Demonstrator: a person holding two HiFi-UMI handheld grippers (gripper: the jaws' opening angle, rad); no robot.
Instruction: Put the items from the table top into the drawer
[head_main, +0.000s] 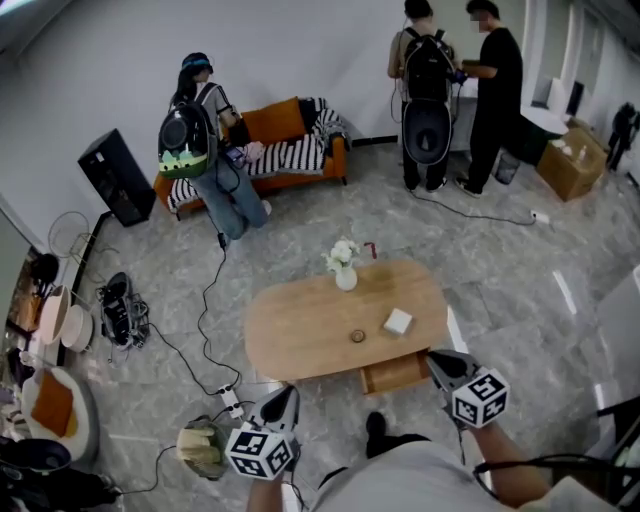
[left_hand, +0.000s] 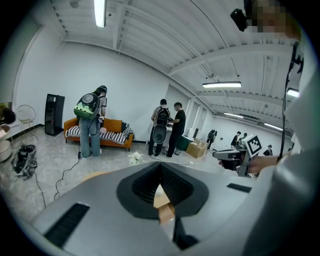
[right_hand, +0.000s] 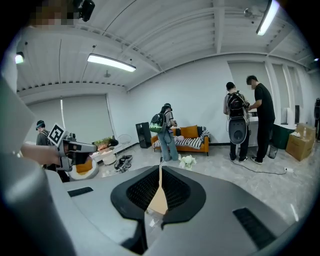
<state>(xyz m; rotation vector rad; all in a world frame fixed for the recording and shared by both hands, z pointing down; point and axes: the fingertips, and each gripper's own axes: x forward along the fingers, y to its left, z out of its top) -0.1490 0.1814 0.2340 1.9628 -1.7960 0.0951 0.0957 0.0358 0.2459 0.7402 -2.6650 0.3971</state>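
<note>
An oval wooden table (head_main: 300, 320) carries a white vase of flowers (head_main: 343, 262), a small white box (head_main: 398, 321) and a small round ring-like item (head_main: 357, 336). Under its near right side a wooden drawer (head_main: 395, 374) stands pulled out. My left gripper (head_main: 289, 393) hovers just short of the table's near left edge, its jaws together with nothing between them. My right gripper (head_main: 433, 357) is beside the drawer's right end, also shut and empty. The left gripper view shows the flowers (left_hand: 134, 158) beyond the closed jaws, and the right gripper view shows the flowers (right_hand: 187, 161) too.
An orange sofa (head_main: 290, 140), a black speaker (head_main: 117, 176) and a cardboard box (head_main: 572, 160) stand along the far side, with three people there. A cable and a power strip (head_main: 231, 400) lie on the floor left of the table, next to a bag (head_main: 200, 445).
</note>
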